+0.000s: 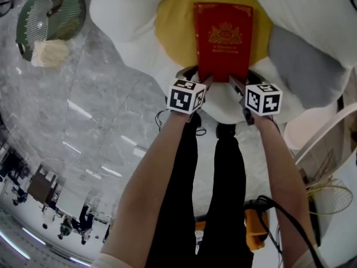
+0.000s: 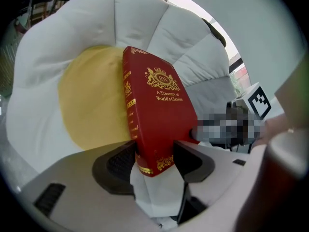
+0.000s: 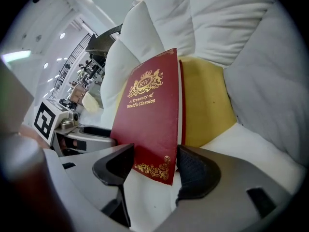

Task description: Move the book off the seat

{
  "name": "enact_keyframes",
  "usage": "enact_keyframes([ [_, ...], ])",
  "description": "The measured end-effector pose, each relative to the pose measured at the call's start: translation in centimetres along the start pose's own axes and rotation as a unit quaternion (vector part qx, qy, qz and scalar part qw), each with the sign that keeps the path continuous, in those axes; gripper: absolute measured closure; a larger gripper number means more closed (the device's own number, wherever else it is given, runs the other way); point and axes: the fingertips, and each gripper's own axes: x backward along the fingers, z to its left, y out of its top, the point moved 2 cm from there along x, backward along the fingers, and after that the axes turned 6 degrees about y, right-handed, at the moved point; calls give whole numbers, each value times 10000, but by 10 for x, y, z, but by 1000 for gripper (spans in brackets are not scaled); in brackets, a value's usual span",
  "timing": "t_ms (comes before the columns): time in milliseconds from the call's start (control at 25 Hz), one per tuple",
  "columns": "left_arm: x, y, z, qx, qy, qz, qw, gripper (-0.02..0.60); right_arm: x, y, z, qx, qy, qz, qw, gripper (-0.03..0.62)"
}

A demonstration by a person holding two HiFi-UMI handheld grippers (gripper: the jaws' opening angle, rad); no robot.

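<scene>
A thick red book (image 1: 223, 38) with gold print lies on the round yellow cushion (image 1: 173, 27) of a white padded chair (image 1: 128, 10). Its near end points at me. My left gripper (image 1: 207, 81) is at the book's near left corner. In the left gripper view the book (image 2: 159, 110) fills the gap of the left gripper (image 2: 154, 153), and both pads touch it across its spine. My right gripper (image 1: 233, 82) is at the near right corner. There the book (image 3: 149, 115) sits between the pads of the right gripper (image 3: 155, 161), one on each cover.
A grey pillow (image 1: 304, 66) leans on the chair's right side. On the marble floor at the left lies a green mesh object (image 1: 50, 18). A racket (image 1: 329, 197) and an orange item (image 1: 256, 228) are at the lower right. The person's black-trousered legs (image 1: 217, 194) stand before the seat.
</scene>
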Motion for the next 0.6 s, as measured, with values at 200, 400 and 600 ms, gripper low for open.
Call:
enact_keyframes([
  [200, 14, 8, -5, -136, 4, -68, 9999, 336, 10, 3, 10, -151, 7, -158, 9998, 303],
  [400, 38, 16, -15, -323, 8, -108, 9994, 336, 28, 9, 26, -96, 62, -207, 9997, 303],
  [600, 68, 23, -40, -347, 2, -185, 9992, 336, 65, 16, 42, -26, 45, -315, 9995, 303],
])
